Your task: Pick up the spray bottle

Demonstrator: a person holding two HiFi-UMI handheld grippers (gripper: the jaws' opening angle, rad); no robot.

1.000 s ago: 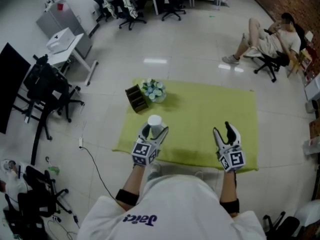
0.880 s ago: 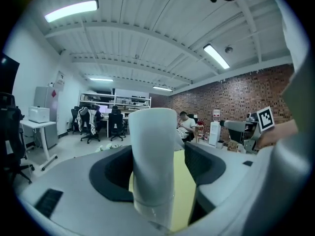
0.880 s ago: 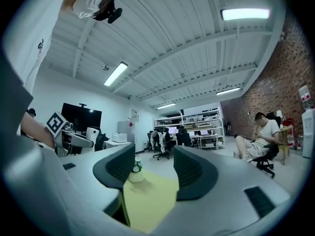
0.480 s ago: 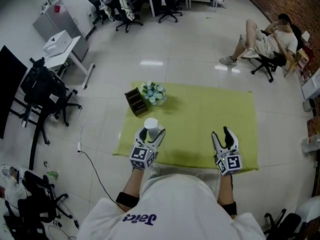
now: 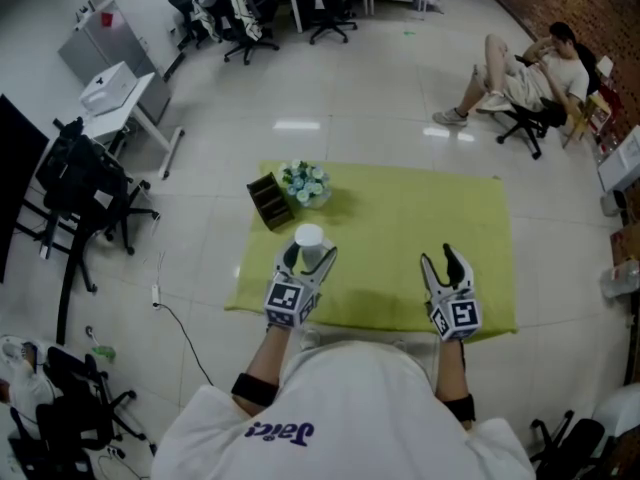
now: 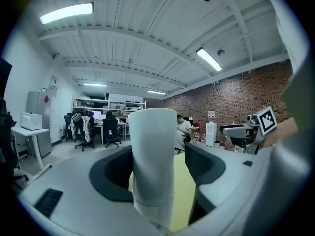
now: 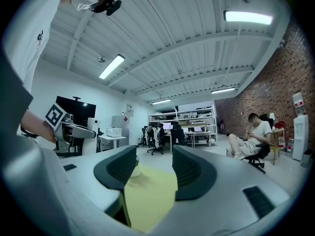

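The spray bottle point(image 5: 309, 237), white-topped with a pale body, stands upright between the jaws of my left gripper point(image 5: 308, 256), which is shut on it above the near left part of the yellow-green mat point(image 5: 400, 218). In the left gripper view the bottle point(image 6: 152, 151) fills the gap, and both dark pads point(image 6: 115, 173) press its sides. My right gripper point(image 5: 441, 261) hovers over the mat's near right part. It is open, and the right gripper view shows nothing between its jaws point(image 7: 153, 171), only the mat point(image 7: 147, 195) below.
A brown slotted box point(image 5: 271, 198) and a small pot of pale flowers point(image 5: 307, 181) sit at the mat's far left corner. Black office chairs point(image 5: 85, 183) and a white desk point(image 5: 115, 88) stand to the left. A cable point(image 5: 185, 318) trails on the floor. A person sits at the far right point(image 5: 520, 73).
The head view has shifted slightly. Both grippers keep their places, and the bottle stays in the left one.
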